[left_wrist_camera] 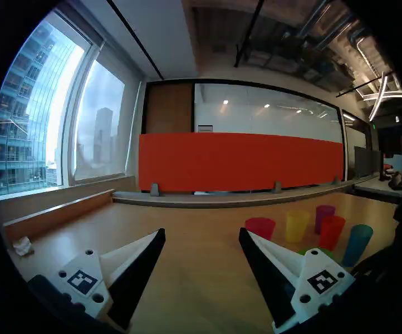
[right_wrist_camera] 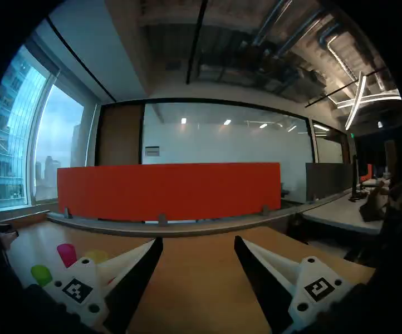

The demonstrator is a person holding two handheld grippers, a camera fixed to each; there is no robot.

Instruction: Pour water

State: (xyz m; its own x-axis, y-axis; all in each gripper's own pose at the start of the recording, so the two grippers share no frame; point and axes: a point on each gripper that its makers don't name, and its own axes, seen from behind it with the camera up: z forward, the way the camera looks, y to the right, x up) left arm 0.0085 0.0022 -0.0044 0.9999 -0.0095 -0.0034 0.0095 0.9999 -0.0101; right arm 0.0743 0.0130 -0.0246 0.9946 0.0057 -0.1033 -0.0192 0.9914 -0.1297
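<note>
Left gripper view: the left gripper (left_wrist_camera: 201, 230) holds its fingers apart over the light wooden tabletop (left_wrist_camera: 201, 278), with a cluster of coloured plastic cups (left_wrist_camera: 297, 225) ahead on its right. The right gripper (right_wrist_camera: 198, 239) also gapes empty, the cups low on its left.

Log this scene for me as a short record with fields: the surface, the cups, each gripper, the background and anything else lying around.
surface: wooden desk
cups: red cup, yellow cup, purple cup, orange cup, blue cup and green cup, upright in a cluster; green partly hidden behind a finger
left gripper: open, empty, cups to its right
right gripper: open, empty, over the desk
background: orange divider, windows
other: crumpled paper at the desk's left edge
</note>
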